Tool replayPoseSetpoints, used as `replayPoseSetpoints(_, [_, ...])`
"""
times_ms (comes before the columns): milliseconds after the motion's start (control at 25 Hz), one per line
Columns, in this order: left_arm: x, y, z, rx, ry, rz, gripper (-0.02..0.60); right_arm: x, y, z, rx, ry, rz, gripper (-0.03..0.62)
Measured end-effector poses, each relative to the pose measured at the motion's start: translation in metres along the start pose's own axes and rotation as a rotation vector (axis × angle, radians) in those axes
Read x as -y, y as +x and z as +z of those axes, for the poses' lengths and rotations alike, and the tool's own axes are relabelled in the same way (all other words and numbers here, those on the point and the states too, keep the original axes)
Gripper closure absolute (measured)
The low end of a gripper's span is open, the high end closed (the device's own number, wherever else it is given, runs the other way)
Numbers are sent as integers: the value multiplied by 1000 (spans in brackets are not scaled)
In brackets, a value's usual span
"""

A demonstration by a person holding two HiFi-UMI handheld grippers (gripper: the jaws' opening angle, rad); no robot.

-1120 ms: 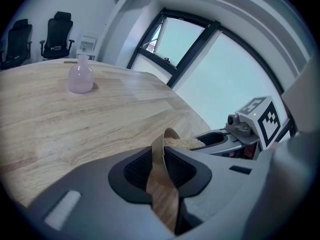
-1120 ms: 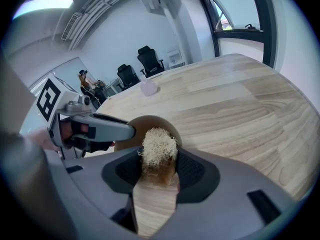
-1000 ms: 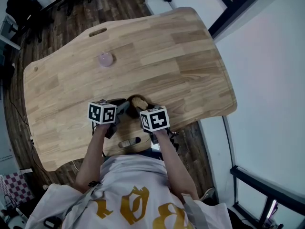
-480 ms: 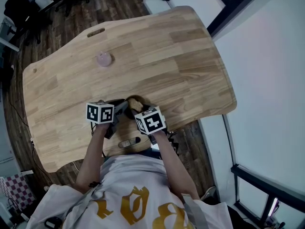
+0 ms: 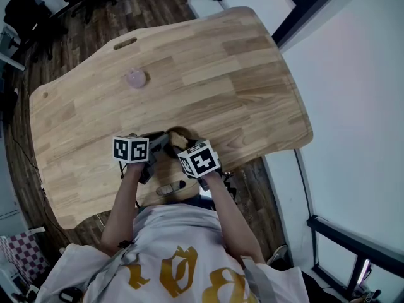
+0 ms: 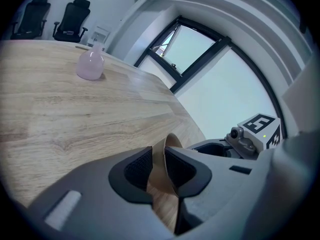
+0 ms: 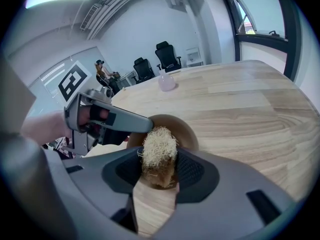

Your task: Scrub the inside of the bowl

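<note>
Bowl (image 7: 186, 129) sits at near edge of table (image 5: 240, 74), just in front of person. Left gripper (image 6: 159, 165) jaws nearly together, pinching bowl wall at rim. Right gripper (image 7: 159, 173) jaws clamped on fibrous scrubber (image 7: 159, 149); scrubber tip at bowl's mouth, touching or just short, cannot tell. Step in hand, by judgement: scrubbing stroke. Next move calls for pressing scrubber onto inner wall and sweeping round while left grip steadies. Bowl round, no long axis; mouth tipped toward right gripper. Pink bottle (image 6: 90, 65) well apart.
</note>
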State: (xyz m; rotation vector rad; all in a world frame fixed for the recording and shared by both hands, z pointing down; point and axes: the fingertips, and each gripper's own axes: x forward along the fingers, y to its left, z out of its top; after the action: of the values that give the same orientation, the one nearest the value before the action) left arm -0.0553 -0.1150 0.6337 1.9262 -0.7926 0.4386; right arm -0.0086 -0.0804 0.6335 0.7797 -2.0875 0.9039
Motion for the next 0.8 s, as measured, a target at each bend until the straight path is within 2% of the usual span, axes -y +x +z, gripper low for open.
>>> replayPoseSetpoints(160, [0,0,0,2,-6,2,511,-1,-1,-1,-13,-19,8,421])
replayPoseSetpoints(360, [-2,1,1,3,-3,18,512,-19,3,-9,-58,-80,71,421])
replayPoseSetpoints(800, [-6,-1,-3,-12,22,45,520,-24,2,-12,-89,-148,63,421])
